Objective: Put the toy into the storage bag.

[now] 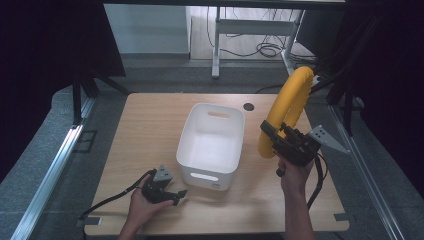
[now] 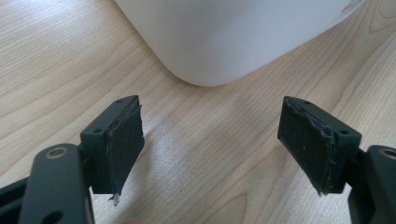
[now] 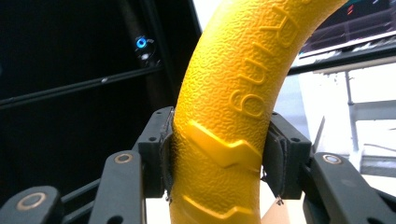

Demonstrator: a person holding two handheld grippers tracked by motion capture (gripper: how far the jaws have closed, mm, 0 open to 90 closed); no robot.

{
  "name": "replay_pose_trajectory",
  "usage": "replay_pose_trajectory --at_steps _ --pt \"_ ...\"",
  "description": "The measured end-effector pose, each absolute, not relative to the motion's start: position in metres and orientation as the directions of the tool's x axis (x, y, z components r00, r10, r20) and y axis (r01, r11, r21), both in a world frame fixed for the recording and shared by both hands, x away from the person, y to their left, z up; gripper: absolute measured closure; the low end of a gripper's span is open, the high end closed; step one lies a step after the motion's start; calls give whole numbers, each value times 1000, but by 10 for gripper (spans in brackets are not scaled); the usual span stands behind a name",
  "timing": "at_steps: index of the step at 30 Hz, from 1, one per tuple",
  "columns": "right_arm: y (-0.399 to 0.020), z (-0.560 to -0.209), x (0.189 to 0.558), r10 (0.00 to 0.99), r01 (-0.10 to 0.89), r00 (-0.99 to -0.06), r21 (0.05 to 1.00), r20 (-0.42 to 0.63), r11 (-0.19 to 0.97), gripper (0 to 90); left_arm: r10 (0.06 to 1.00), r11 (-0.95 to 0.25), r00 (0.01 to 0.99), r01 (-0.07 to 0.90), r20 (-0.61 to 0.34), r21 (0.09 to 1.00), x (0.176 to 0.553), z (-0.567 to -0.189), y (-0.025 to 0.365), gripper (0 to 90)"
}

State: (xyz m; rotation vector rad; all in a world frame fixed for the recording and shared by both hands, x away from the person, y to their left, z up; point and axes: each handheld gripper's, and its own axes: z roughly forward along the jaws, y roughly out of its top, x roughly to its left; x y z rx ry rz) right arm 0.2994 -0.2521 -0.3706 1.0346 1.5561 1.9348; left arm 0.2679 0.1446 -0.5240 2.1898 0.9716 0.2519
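Right tongs clenched on yellow ring (textured, probably light, slightly yielding, good grip at the band), left tongs released over counter by white bin

The right gripper has its two black jaws clamped on either side of a thick yellow ring with a pebbled surface. The ring curves up and off to the right, with raised lettering and zigzag ridges on it. A small blue light glows in the dark background at the left
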Motion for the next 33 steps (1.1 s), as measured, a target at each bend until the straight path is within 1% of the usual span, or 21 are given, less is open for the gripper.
replay_pose_trajectory --at_steps 3,8,9,20,33 --pt "-246 -369 297 750 88 -600 955 279 -284 500 709 -460 698 569 -104 682 268 -524 145 225" --pt "-235 -366 295 783 61 -565 960 259 -273 500 707 -462 700 566 -103 683 268 -524 145 224" --pt "-232 -365 295 794 55 -557 965 243 -257 499 708 -459 698 569 -107 682 268 -524 145 225" --pt "-226 -361 294 802 37 -549 965 236 -258 499 707 -459 699 570 -108 681 268 -524 144 224" --pt "-216 -345 289 802 -2 -555 964 220 -265 498 704 -464 702 569 -108 679 268 -525 144 224"
